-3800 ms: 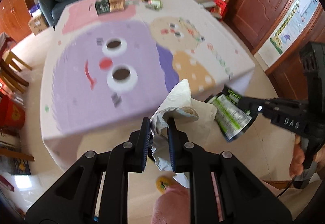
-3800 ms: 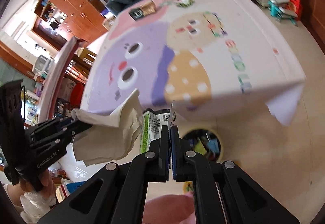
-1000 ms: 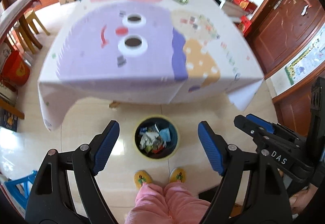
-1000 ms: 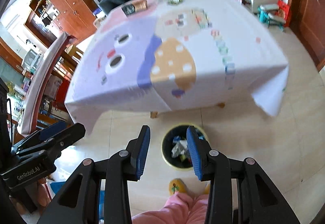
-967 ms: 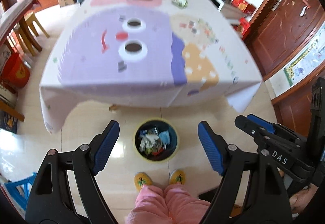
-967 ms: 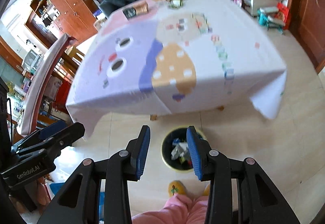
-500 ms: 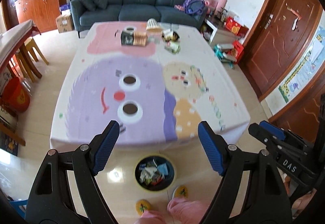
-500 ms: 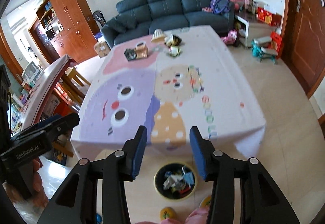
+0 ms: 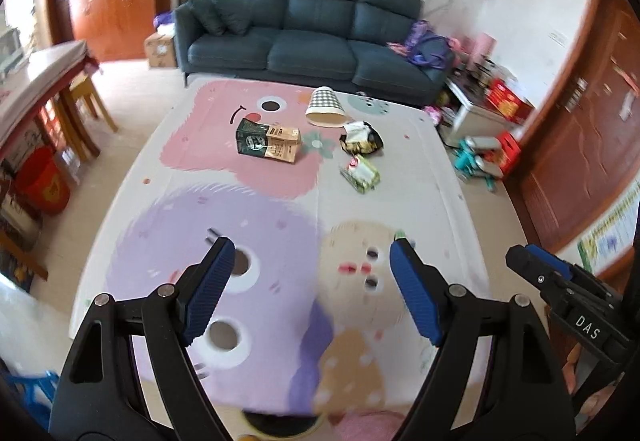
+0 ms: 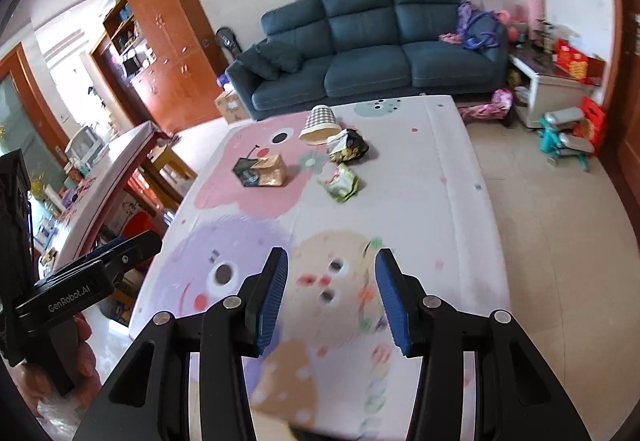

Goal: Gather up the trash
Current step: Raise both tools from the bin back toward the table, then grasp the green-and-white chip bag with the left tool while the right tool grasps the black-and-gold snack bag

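On the far half of the table, left to right:
Table point(image 9: 132, 181): covered by a cartoon-print cloth in pink, purple and tan; the near half under both claws is bare of litter.
Green-and-brown carton point(image 9: 267, 140): lies on its side on the pink patch, furthest left of the trash; boxy and stiff, so the easiest first grip, taken across its short faces.
Checked paper cup point(image 9: 325, 107): tipped over, mouth toward the camera, just behind and right of the carton; thin wall, likely to crush or roll, so pinch the rim rather than the body.
Dark crumpled snack bag point(image 9: 361, 138): right of the carton, near the cup; grab a raised fold.
Pale green wrapper point(image 9: 360, 173): just in front of the dark bag, lying flat; approach low and catch a lifted edge.
Left claw point(image 9: 310, 295): empty, blue pads spread wide, hovering over the purple print well short of the litter.
Right claw point(image 10: 330, 299): empty, pads parted less widely, over the tan print, also well apart from the trash.
Step in hand: reaching out for the next pieces.
Doing it well: send the left claw to the carton and the right to the wrapper or bag, so the arms do not cross.
Risk: pinching the cloth along with a flat wrapper.
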A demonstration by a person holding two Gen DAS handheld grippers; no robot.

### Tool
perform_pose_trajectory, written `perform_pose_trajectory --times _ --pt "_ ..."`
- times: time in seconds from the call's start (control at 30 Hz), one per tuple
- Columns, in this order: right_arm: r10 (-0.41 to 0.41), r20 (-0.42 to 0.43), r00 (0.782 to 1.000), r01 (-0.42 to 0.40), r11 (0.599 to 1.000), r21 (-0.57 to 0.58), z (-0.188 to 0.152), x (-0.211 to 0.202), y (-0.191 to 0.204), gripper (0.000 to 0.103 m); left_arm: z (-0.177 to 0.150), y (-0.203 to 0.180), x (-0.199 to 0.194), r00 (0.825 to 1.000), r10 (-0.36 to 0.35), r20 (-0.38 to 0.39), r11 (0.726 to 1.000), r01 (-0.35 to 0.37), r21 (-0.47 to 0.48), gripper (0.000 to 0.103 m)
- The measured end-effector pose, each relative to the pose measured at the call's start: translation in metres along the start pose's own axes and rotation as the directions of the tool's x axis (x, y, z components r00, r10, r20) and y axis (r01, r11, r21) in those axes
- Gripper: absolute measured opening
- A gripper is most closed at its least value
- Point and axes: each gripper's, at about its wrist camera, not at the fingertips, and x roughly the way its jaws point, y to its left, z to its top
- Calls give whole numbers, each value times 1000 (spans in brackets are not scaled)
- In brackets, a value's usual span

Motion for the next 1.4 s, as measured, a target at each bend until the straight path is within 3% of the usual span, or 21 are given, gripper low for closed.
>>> perform_pose_trajectory --times 0.3,0.57,0.73,1.0,1.2,1.27,1.33,1.4 --pt "79 -122 989 -92 990 -105 109 97 -81 46 65 -62 120 994 41 -97 992 -52 -118 77" --pt "122 -156 980 -139 985 -99 160 176 -117 46 90 -88 209 980 56 -191 982 -88 -166 77" --pt "127 -185 974 -146 985 -92 172 216 -128 46 91 -86 263 961 42 -274 971 -103 -215 77" --pt "141 -226 964 -161 984 -71 171 257 -138 46 81 -74 332 927 -14 -374 922 -132 -363 77" --pt "153 -261 953 -180 980 -82 164 279 -133 46 76 -83 366 913 11 -409 921 -169 -352 77" --pt "157 -268 951 -187 978 -89 164 285 -130 46 76 -86 375 908 22 -418 921 -181 -346 74" --pt "166 -272 948 -198 976 -92 165 290 -126 46 74 -86 384 904 23 -427 916 -189 -353 52" --pt "178 -280 943 -212 973 -95 167 296 -121 46 73 -83 391 903 4 -430 909 -182 -375 44"
